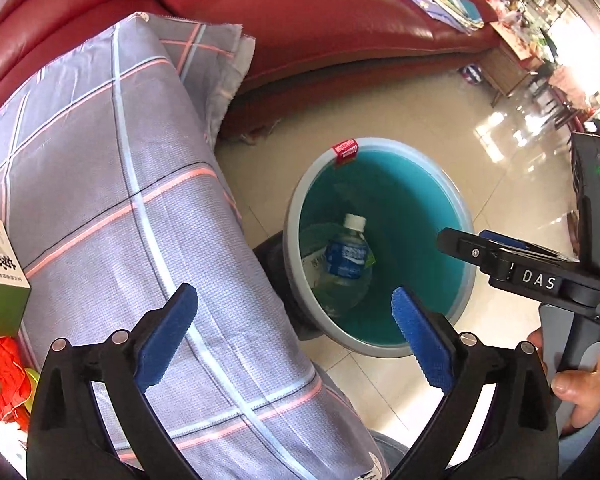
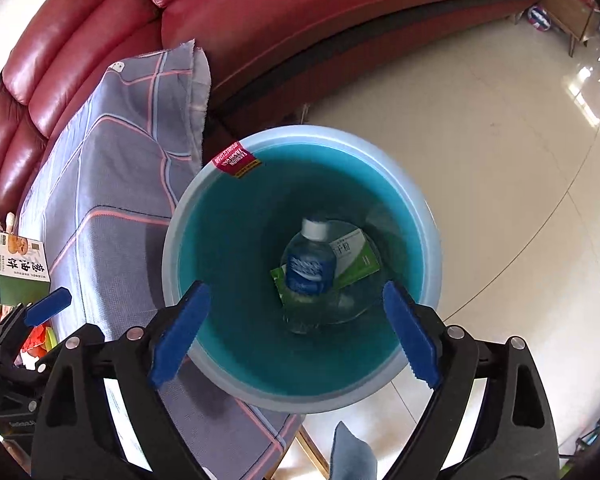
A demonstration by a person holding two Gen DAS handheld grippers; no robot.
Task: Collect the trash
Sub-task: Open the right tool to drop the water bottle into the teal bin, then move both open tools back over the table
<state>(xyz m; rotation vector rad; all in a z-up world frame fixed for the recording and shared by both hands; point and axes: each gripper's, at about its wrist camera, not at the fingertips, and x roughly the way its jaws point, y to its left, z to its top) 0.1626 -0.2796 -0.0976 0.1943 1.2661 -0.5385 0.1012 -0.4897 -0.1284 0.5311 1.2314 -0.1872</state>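
A teal bin [image 1: 420, 184] [image 2: 228, 240] with a pale rim stands on the floor beside the cloth-covered table. Inside it lie a clear water bottle [image 1: 346, 260] [image 2: 310, 266] with a blue label and a green-and-white box [image 2: 354, 258]. My left gripper [image 1: 294, 334] is open and empty, hanging over the table edge and the bin's near rim. My right gripper [image 2: 296, 330] is open and empty right above the bin's mouth; in the left wrist view it shows at the right [image 1: 480, 246], held by a hand [image 1: 576, 392]. A green-and-white carton [image 1: 0, 276] [image 2: 20, 268] stands on the table.
The table wears a grey checked cloth [image 1: 120, 200] [image 2: 112, 208]. A red leather sofa [image 1: 320, 20] [image 2: 260, 12] curves behind it. Orange and yellow wrappers [image 1: 4, 376] lie at the table's left. Glossy beige floor tiles [image 2: 500, 140] spread to the right, with a wooden cabinet [image 1: 508, 64] farther off.
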